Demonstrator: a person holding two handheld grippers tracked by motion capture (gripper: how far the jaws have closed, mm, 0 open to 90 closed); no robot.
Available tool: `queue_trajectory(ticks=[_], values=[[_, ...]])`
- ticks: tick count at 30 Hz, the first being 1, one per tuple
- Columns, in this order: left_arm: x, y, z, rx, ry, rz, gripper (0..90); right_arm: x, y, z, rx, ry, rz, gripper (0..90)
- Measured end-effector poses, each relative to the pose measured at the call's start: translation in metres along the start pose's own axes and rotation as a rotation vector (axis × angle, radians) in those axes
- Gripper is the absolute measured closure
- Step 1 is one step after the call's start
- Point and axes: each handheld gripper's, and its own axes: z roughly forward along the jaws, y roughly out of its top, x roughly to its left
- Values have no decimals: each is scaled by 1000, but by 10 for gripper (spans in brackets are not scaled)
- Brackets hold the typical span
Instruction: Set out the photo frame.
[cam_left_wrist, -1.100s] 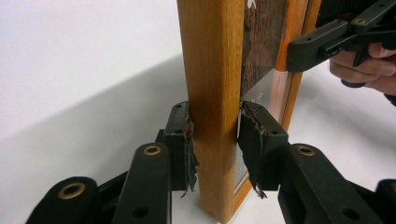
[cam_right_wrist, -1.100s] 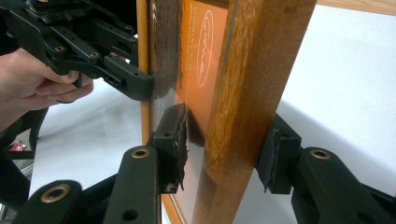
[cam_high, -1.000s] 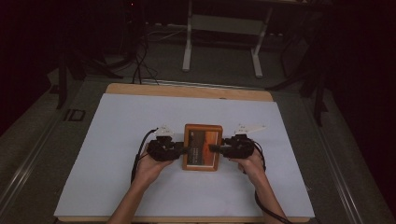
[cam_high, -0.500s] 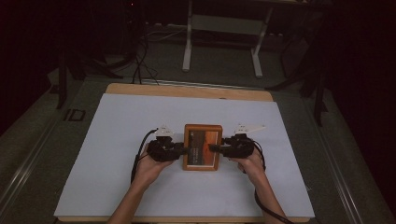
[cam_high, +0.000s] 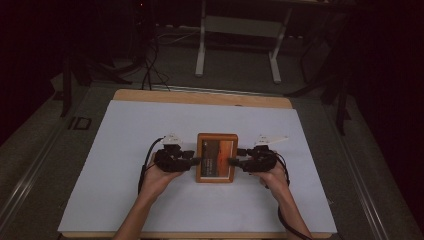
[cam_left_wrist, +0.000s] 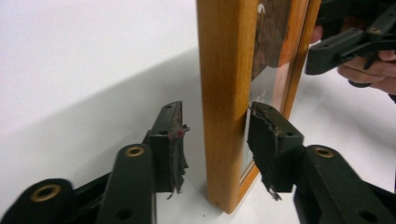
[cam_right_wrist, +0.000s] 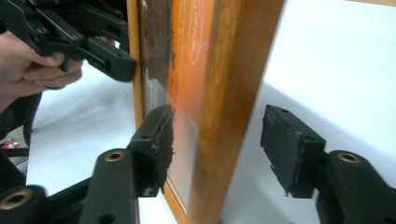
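So both claws have just been opening and have let go. The left gripper (cam_left_wrist: 212, 135) has its jaws spread around the left rail of the wooden picture frame (cam_high: 217, 157), one pad clear of the outer edge, the other just over the glass, neither squeezing. The right gripper (cam_right_wrist: 217, 140) is the same on the right rail, with daylight on the outer side. That frame lies flat near the middle of the white sheet (cam_high: 125, 130), a gripper at each side of it. I'd say the release is basically done. To finish cleanly, pull each claw straight out sideways from the frame and keep level, so no pad snags a rail and drags it.
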Motion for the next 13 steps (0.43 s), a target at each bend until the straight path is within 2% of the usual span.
queue_trajectory(ticks=[7,10,11,13], values=[[5,6,-27,-61,35,-8,511,1,-12,-34,11,-67,14,343],[8,7,-40,-84,69,-12,510,-1,-22,-52,19,-134,29,300],[10,7,-43,-88,83,-10,508,-2,-24,-56,32,-151,31,289],[12,6,-49,-86,126,-2,495,-5,-30,-65,62,-214,30,281]])
